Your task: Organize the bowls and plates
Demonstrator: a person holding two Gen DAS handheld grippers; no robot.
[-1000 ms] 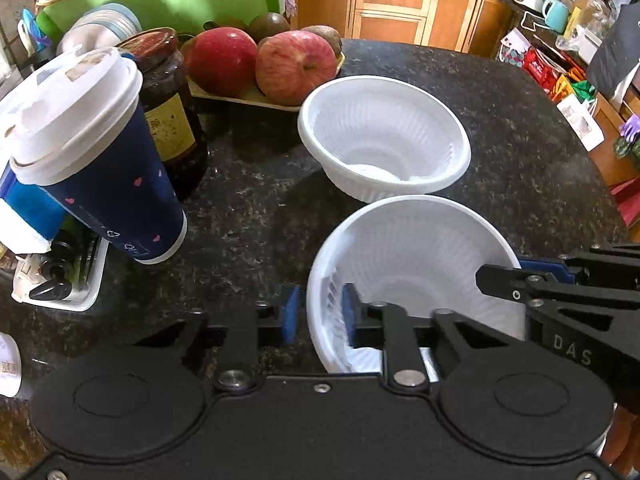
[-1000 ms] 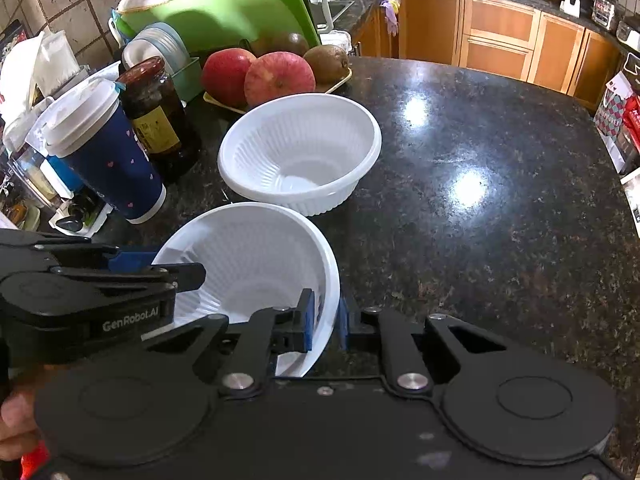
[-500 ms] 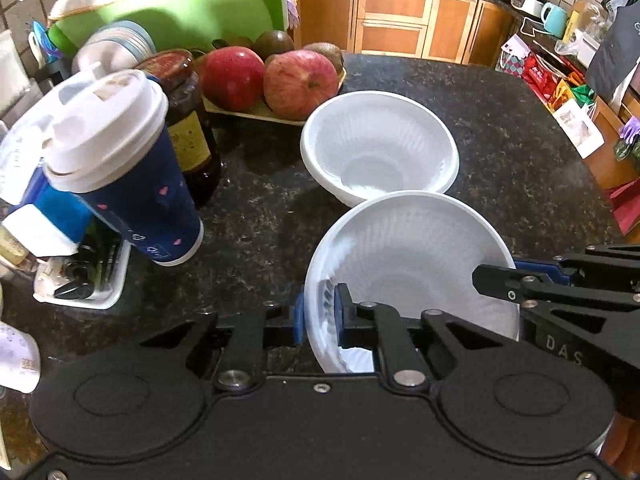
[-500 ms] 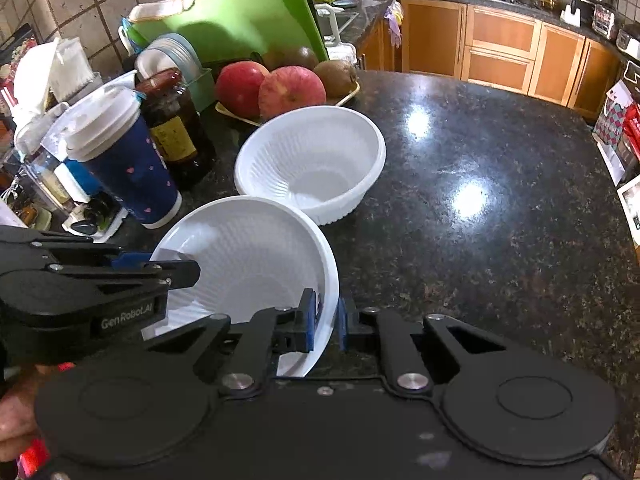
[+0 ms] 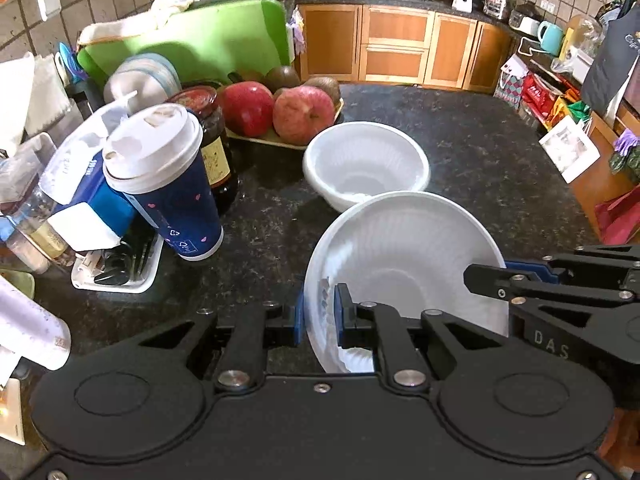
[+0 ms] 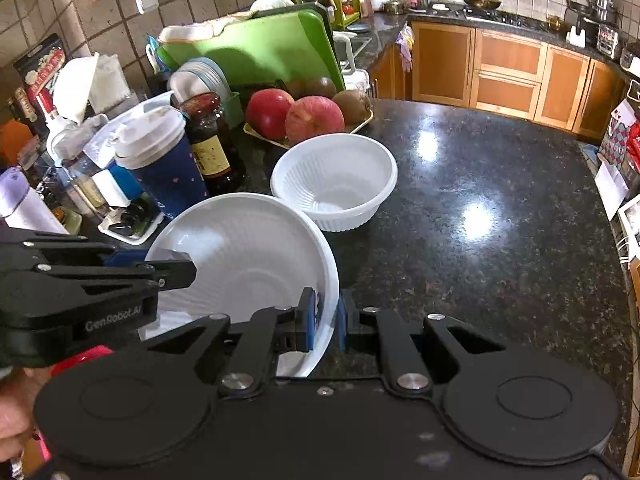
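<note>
A white ribbed plastic bowl (image 5: 404, 264) is held in the air above the dark granite counter (image 5: 480, 152). My left gripper (image 5: 319, 316) is shut on its left rim. My right gripper (image 6: 325, 320) is shut on its right rim; the bowl also shows in the right wrist view (image 6: 248, 256). A second white bowl (image 5: 366, 166) stands upright on the counter just beyond it, also in the right wrist view (image 6: 334, 180). The held bowl's far edge overlaps the near rim of the standing bowl in both views.
A navy paper cup with a white lid (image 5: 164, 184), a dark jar (image 5: 212, 140) and a tray of apples and kiwis (image 5: 280, 112) crowd the left and back. A green cutting board (image 5: 200, 40) leans behind. A small tray of utensils (image 5: 116, 268) lies left.
Both grippers have lifted the near bowl off the counter and raised it; the left gripper closed onto its rim. The far bowl has not moved.
</note>
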